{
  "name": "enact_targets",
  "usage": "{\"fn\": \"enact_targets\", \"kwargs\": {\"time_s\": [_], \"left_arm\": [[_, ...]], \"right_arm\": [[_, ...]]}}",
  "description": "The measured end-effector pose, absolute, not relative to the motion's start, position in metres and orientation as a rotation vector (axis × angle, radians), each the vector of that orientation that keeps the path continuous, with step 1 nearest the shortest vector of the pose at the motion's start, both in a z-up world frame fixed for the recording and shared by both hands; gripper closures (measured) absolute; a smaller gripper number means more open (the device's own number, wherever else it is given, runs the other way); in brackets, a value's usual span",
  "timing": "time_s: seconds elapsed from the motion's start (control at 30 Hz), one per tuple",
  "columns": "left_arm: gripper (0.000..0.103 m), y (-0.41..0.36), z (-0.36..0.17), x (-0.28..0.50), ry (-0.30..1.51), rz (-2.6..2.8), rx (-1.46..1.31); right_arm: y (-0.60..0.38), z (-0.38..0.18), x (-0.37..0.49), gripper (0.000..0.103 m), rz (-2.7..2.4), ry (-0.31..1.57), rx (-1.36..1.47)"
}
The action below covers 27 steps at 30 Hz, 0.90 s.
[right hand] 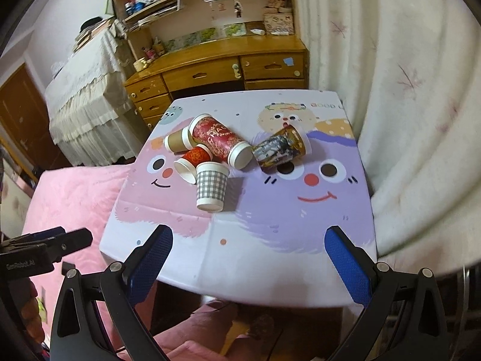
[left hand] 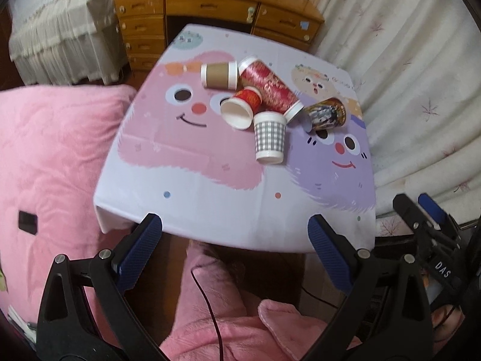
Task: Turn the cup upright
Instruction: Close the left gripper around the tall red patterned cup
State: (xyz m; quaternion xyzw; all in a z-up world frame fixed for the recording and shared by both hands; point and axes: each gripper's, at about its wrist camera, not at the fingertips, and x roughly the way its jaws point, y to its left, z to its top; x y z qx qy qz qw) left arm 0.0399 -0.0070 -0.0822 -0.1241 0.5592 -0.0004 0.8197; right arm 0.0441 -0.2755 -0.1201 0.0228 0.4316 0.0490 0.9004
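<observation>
Several paper cups lie in a heap in the middle of the small table [left hand: 210, 210] [right hand: 270, 270]. A grey checked cup [left hand: 269, 136] [right hand: 211, 186] lies with its base towards me. A tall red patterned cup [left hand: 270, 87] [right hand: 221, 140], a small red cup [left hand: 240, 106] [right hand: 192, 162], a brown cup [left hand: 219, 75] [right hand: 177, 140] and a dark printed cup [left hand: 326, 114] [right hand: 279, 147] all lie on their sides. My left gripper [left hand: 234, 234] and right gripper [right hand: 248, 246] are both open and empty, held off the table's near edge.
A pink quilted bed [left hand: 45, 165] [right hand: 66, 204] lies left of the table. A wooden desk with drawers [left hand: 210, 9] [right hand: 216, 69] stands behind it. A white curtain [left hand: 405, 75] [right hand: 390, 120] hangs on the right. Pink clothing and a cable [left hand: 210, 316] are below the grippers.
</observation>
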Motion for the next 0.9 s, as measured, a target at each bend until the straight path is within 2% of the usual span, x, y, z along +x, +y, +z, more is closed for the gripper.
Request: {"fn": "enact_targets", "kwargs": {"time_s": [0.2,0.5,0.77,0.9], "left_arm": [[0.006,0.010,-0.112,0.083,1.297,-0.040,-0.336],[0.006,0.032,-0.143,0.194,1.417,-0.097,-0.348],[0.006,0.047,-0.177,0.273,1.497,-0.140,-0.429],[0.006,0.048,-0.198,0.310,1.534,-0.203,-0.526]], "right_arm": [[-0.255,-0.119,0.091,0.000,0.100,0.901,-0.068],[-0.196,-0.132,0.208,0.000,0.139,0.985,-0.321],[-0.162,-0.190,0.333,0.000,0.232,1.136,-0.433],[-0.160,-0.215,0.372,0.000,0.236,1.188,-0.403]]}}
